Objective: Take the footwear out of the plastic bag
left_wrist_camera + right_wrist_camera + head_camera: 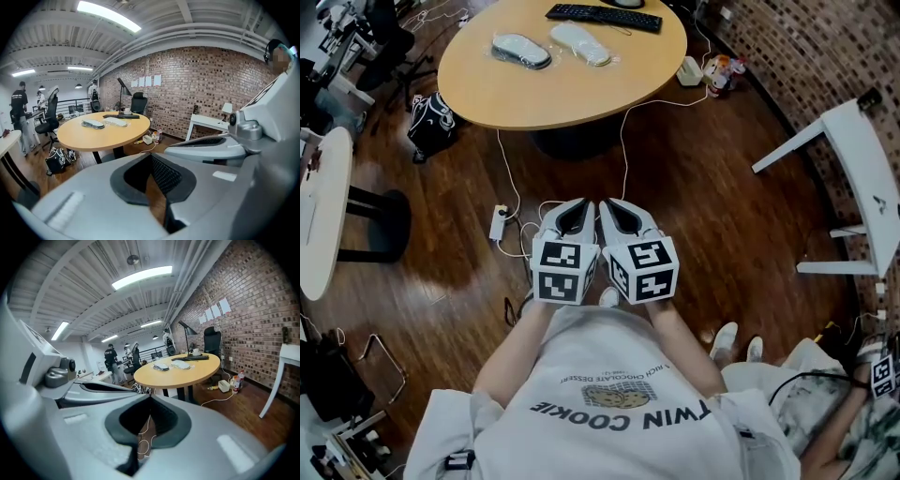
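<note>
Footwear (521, 50) lies as two pale pieces side by side on the far half of the round wooden table (581, 94), well apart from both of my tongs. Each piece appears to sit inside a clear plastic bag (581, 44), and a black keyboard (603, 16) lies just beyond them at the table's far edge. I hold the left gripper (575, 211) and the right gripper (619, 211) close in front of my chest, side by side with their bodies nearly touching. Both point away from me and tilt somewhat downward, and their marker cubes face up toward my head. In the left gripper view, the left gripper's (152, 164) jaws are drawn together at the tips with nothing between them, and only floor shows through the opening behind the tips. In the right gripper view, the right gripper (150, 401) reads the same: jaws fully closed and empty, with a loop of white cable on the floor visible through the gap. Neither tool touches anything. Below the grippers is a dark wooden floor (712, 216), where a white power strip (498, 223) lies with cables running toward the table's pedestal. A black bag (431, 122) sits on the floor by the table's left side. A brick wall (197, 89) runs along the right of the room, and a white side table (862, 169) stands near it. In the left gripper view, people (18, 108) stand in the background at far left near office chairs. Long light strips hang on the ceiling.
</note>
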{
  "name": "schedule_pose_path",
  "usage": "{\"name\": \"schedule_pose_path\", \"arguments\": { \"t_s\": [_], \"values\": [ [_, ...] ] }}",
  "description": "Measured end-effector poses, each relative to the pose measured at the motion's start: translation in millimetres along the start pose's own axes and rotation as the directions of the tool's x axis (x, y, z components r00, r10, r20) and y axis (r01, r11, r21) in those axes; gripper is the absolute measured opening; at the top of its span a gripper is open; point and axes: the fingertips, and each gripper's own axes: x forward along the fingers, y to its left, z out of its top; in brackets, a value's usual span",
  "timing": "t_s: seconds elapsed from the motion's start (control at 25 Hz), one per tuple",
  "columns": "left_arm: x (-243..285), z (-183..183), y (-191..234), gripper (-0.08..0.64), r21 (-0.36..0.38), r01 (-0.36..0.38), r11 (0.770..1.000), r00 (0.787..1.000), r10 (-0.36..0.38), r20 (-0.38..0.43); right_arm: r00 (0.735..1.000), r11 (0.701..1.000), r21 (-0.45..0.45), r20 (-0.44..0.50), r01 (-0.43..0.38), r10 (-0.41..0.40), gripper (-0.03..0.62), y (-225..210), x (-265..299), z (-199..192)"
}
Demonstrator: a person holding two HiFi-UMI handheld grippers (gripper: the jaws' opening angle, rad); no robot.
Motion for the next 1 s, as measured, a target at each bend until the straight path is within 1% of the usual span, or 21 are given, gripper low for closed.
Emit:
{"name": "schedule_pose_path", "arguments": {
  "t_s": [0.16, 0.28, 0.48, 0.72, 0.88, 1.0],
  "values": [
    [33.7, 22.5, 27.1, 0.007, 0.006, 0.019, 1.000, 1.000, -0.019, 0.010, 1.000, 1.000, 0.009, 0.008, 0.015, -0.015, 0.000, -16.5, 40.1, 20.6],
    [64.8, 42.9, 55.1, 0.006, 0.009, 0.043, 0.999, 0.999, -0.043, 0.015, 0.999, 0.999, 0.016, 0.011, 0.034, -0.034, 0.000, -29.4, 78.8, 41.2],
    [115.6, 85.4, 108.0, 0.006, 0.019, 0.099, 0.995, 0.995, -0.099, 0.001, 0.996, 0.995, 0.029, 0.000, 0.095, -0.095, 0.000, -52.4, 143.0, 87.0],
    [167.6, 127.7, 177.9, 0.006, 0.016, 0.165, 0.986, 0.986, -0.165, 0.002, 0.987, 0.985, 0.061, -0.021, 0.159, -0.158, 0.000, -68.9, 219.1, 128.2],
    [196.2, 151.6, 219.4, 0.006, 0.037, 0.187, 0.982, 0.982, -0.187, 0.004, 0.981, 0.978, 0.069, -0.017, 0.195, -0.194, 0.000, -80.0, 255.2, 147.6],
    [215.9, 166.8, 243.0, 0.007, 0.070, 0.187, 0.980, 0.982, -0.188, 0.006, 0.975, 0.971, 0.081, -0.019, 0.224, -0.223, 0.000, -94.2, 274.1, 154.8]
  ]
}}
